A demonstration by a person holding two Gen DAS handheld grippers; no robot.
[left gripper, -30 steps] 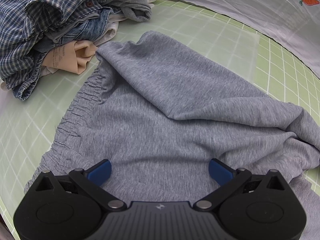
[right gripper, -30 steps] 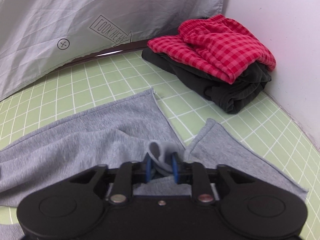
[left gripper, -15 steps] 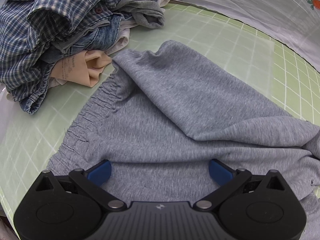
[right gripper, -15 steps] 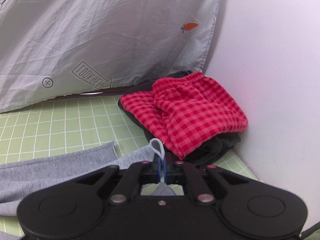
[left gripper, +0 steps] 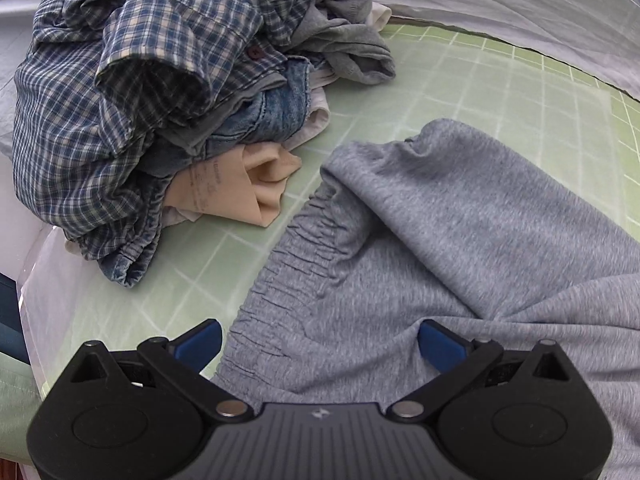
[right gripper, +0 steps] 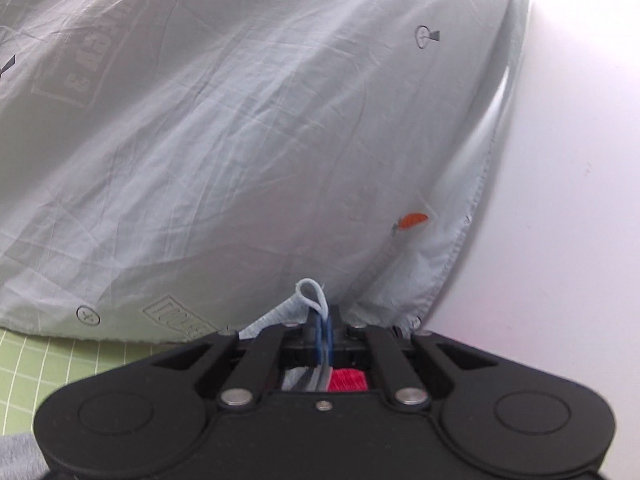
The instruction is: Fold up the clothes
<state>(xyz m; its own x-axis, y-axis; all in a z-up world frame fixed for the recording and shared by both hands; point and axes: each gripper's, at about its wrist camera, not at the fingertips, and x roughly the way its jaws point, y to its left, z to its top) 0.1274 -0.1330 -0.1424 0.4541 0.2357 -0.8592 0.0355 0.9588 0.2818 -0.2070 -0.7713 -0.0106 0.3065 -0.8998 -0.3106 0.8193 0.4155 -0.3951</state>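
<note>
A pair of grey sweatpants [left gripper: 460,248] lies on the green grid mat [left gripper: 192,280], gathered waistband toward the left, one part folded over the other. My left gripper [left gripper: 320,346] hovers open above the waistband end, blue pads wide apart, nothing between them. In the right wrist view my right gripper [right gripper: 323,334] is shut on a fold of the grey fabric [right gripper: 310,294], which sticks up as a small loop above the pads. That gripper is lifted and faces the pale printed sheet [right gripper: 240,140].
A heap of unfolded clothes [left gripper: 160,80] sits at the mat's left: a blue plaid shirt, denim, a peach garment [left gripper: 244,184], a grey top. A scrap of red checked cloth [right gripper: 348,380] shows under the right gripper. A white wall [right gripper: 560,200] stands at the right.
The right gripper rose with the grey fabric and tilted up; the red and black pile dropped almost out of its view. The left gripper slid toward the waistband and the clothes heap.
</note>
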